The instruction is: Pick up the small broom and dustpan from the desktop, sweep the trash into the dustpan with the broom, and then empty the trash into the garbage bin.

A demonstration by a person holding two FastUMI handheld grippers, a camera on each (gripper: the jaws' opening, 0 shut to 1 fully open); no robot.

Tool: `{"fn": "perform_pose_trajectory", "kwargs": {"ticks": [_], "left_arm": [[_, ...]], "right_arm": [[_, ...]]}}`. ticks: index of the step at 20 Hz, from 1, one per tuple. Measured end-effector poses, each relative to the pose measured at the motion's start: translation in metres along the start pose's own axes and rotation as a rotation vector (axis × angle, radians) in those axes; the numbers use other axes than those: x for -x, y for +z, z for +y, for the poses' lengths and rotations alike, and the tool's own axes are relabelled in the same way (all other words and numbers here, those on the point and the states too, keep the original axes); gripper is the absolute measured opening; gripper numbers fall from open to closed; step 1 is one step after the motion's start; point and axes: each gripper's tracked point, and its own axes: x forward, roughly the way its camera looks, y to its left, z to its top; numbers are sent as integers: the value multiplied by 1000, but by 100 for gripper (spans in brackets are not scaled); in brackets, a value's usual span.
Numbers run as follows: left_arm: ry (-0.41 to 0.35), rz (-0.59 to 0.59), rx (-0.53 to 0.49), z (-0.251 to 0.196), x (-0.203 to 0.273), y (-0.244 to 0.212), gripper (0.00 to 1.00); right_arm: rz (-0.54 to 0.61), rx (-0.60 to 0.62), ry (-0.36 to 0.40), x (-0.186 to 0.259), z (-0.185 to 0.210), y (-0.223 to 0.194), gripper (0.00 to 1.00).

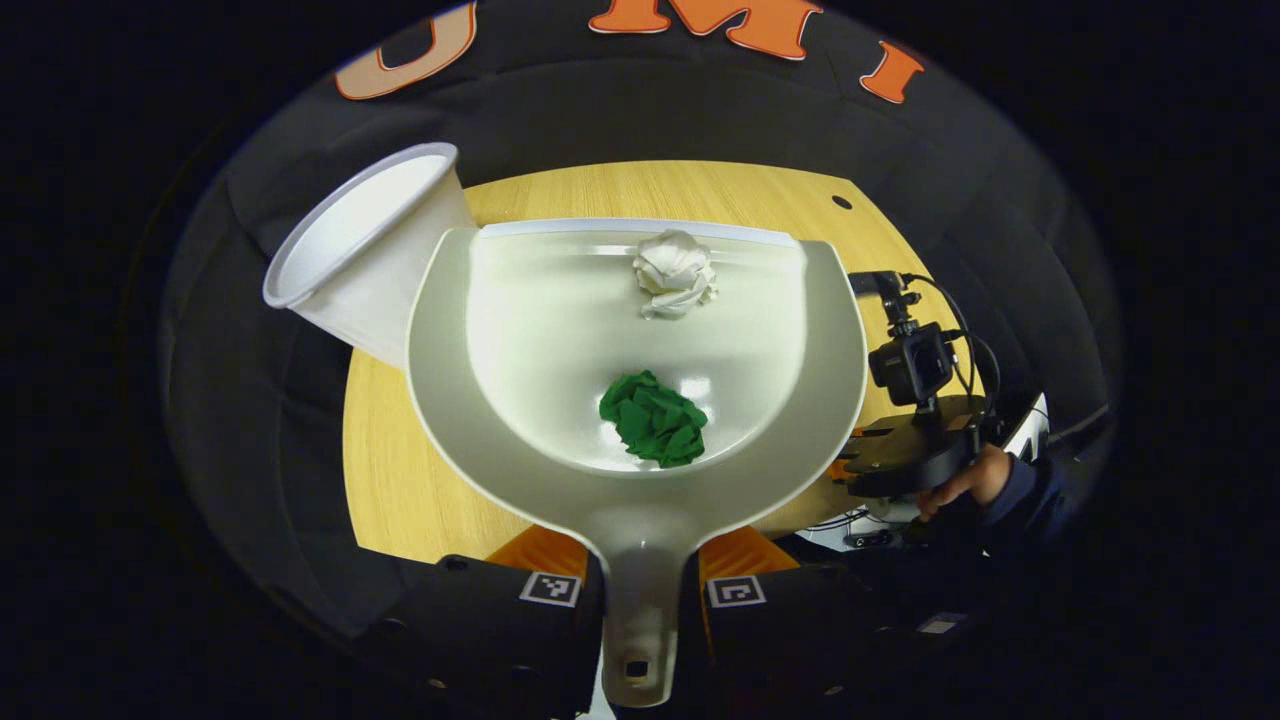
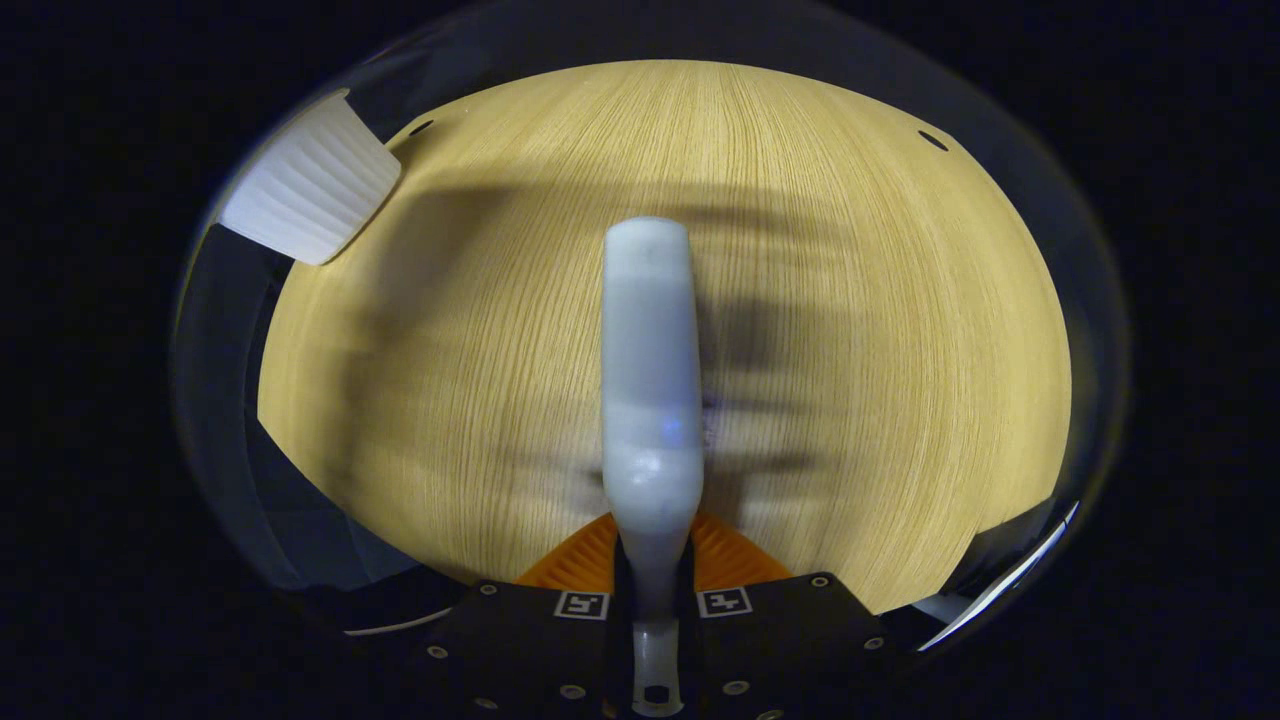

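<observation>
Resting in the dustpan (image 1: 520,330) – pinched by left fingers (image 1: 541,552) – 2 wads, white (image 1: 675,273) and green (image 1: 654,418).

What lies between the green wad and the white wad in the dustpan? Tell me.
Nothing: in the left gripper view, bare dustpan floor separates the green wad from the white wad near the front lip.

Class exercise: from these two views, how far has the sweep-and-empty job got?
Done: the green wad and white wad lie in the dustpan. In hand: the left gripper clamps its handle; the right gripper clamps the broom. Left: tipping into the white bin beside the dustpan.
</observation>
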Motion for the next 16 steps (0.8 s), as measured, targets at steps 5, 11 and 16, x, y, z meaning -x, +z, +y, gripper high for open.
{"fn": "perform_pose_trajectory", "kwargs": {"ticks": [5, 11, 16], "left_arm": [[37, -51, 46, 43, 48, 33, 32], [100, -73, 108, 112, 61, 55, 32], [146, -62, 168, 179, 59, 63, 31]], "right_arm": [[1, 22, 9, 10, 7, 56, 17], [-1, 3, 5, 15, 8, 72, 17], [7, -8, -10, 13, 8, 76, 17]]}}
